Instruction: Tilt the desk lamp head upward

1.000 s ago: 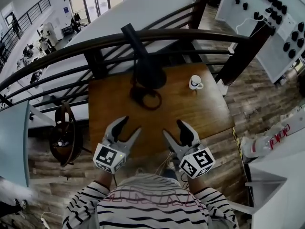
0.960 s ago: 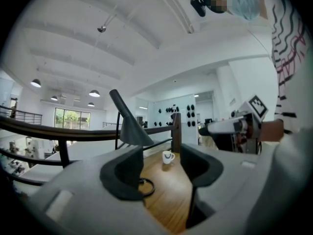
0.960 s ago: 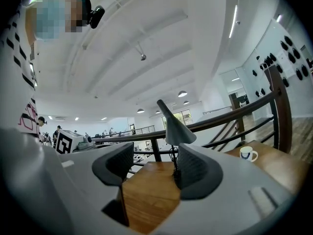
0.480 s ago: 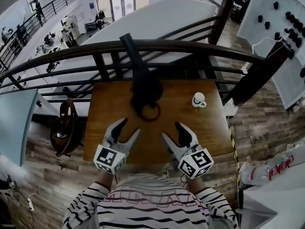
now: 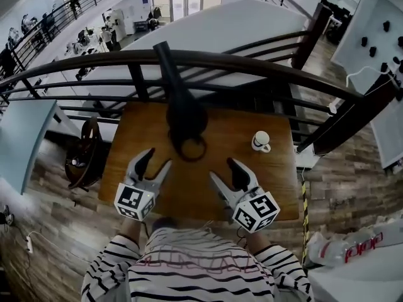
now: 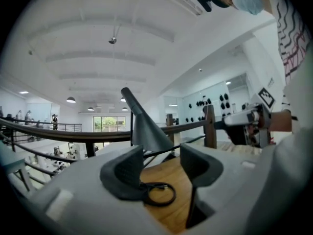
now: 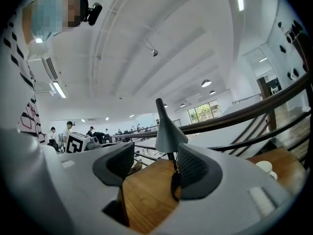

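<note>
A dark desk lamp stands at the back of a small wooden table (image 5: 252, 181), its cone-shaped head (image 5: 184, 115) hanging low over the base, its stem rising toward the railing. A coiled black cord (image 5: 191, 148) lies in front of the base. My left gripper (image 5: 150, 165) hovers open over the table's near left part, short of the lamp. My right gripper (image 5: 228, 173) hovers open at the near right. Nothing sits between either pair of jaws. The lamp head (image 6: 146, 129) shows beyond the left jaws, and the lamp head (image 7: 167, 131) shows beyond the right jaws.
A white cup (image 5: 261, 141) stands at the table's back right. A dark curved railing (image 5: 264, 71) runs behind the table, with a drop to a lower floor beyond. A round dark stool-like object (image 5: 85, 159) sits left of the table. A white counter corner (image 5: 365, 275) lies at lower right.
The head view has swung, so the table and lamp sit lower and more central. Both grippers stay open over the near edge, the left one shifted slightly left.
</note>
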A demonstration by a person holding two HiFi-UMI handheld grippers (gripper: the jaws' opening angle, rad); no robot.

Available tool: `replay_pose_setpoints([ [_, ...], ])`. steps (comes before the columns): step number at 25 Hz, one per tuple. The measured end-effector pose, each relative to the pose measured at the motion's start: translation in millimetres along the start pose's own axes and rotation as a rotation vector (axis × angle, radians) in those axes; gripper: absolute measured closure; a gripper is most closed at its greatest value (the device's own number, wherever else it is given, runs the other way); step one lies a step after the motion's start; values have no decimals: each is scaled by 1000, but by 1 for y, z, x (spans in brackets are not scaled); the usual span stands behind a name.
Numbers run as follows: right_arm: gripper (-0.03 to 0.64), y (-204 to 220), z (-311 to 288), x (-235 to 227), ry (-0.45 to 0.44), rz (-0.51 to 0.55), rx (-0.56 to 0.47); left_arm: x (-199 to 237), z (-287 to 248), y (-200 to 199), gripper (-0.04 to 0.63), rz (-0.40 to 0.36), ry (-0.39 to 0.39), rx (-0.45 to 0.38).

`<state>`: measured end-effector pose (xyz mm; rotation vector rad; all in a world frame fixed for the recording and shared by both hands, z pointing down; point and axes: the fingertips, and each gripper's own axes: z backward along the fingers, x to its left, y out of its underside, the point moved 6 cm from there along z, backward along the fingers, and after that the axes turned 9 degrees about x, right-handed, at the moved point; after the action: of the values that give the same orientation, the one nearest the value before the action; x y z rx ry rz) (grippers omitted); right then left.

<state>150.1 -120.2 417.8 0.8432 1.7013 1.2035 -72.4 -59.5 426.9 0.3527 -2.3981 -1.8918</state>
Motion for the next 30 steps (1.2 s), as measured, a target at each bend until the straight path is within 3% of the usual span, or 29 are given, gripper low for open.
replay_pose_setpoints([
  [6,351,2,-20,-1,-16,-59,-2,29,-5,5,367,12,-14,28],
  [22,348,1,-124,-7,25,-147,15,144,-79,-24,367,-125,123,27],
  [30,348,6,-158,-19,57,-198,30,178,-134,-14,367,-209,216,85],
])
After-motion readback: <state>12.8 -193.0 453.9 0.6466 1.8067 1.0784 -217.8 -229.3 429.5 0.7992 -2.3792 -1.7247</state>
